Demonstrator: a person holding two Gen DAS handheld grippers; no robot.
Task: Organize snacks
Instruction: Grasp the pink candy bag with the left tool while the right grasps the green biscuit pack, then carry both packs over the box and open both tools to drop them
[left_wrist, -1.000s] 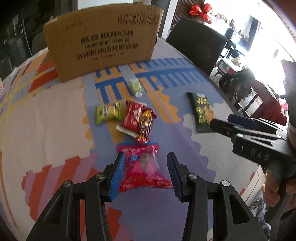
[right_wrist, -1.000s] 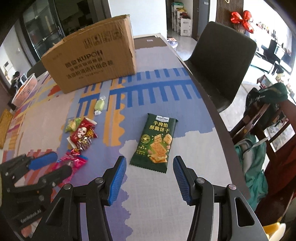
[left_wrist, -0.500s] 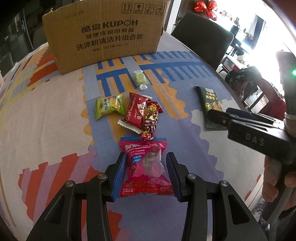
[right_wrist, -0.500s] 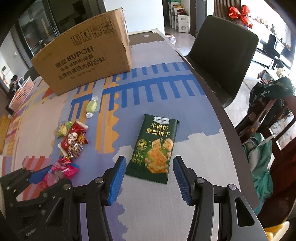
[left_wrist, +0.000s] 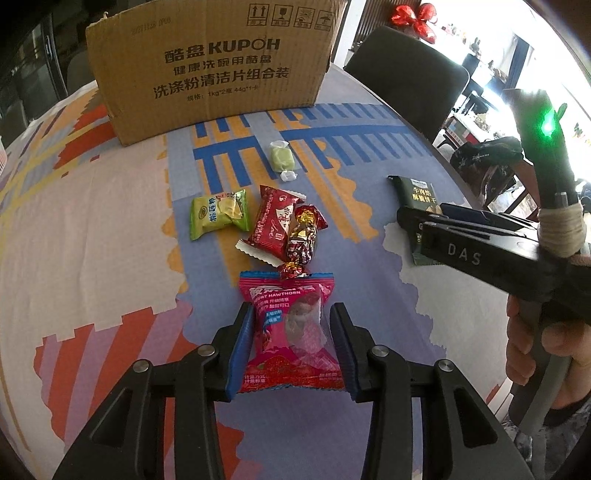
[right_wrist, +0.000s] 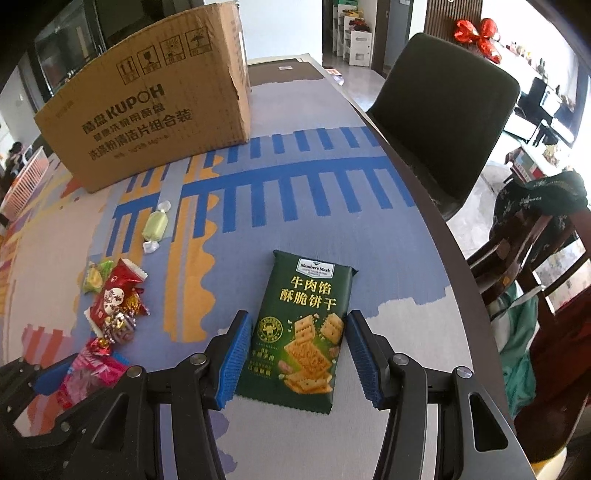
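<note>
Snacks all look unsorted so far, every one lying on the patterned tablecloth (right_wrist: 369, 229); left gripper (left_wrist: 291, 343) straddles the pink "Yogurt Hawthorn" packet (left_wrist: 291, 332), jaws just been narrowing, pads about touching its edges, can't tell if it's pinched yet; right gripper (right_wrist: 297, 354) spread around the green Member's Mark cracker pack (right_wrist: 304, 325), small gaps each side; just beyond the left one sit foil candies (left_wrist: 301, 236), a red wrapper (left_wrist: 271, 219), a green chip bag (left_wrist: 218, 214), then a pale green sweet (left_wrist: 280, 158); furthest out the cardboard box (left_wrist: 214, 62) printed KUPOH, presumably where they go.
</note>
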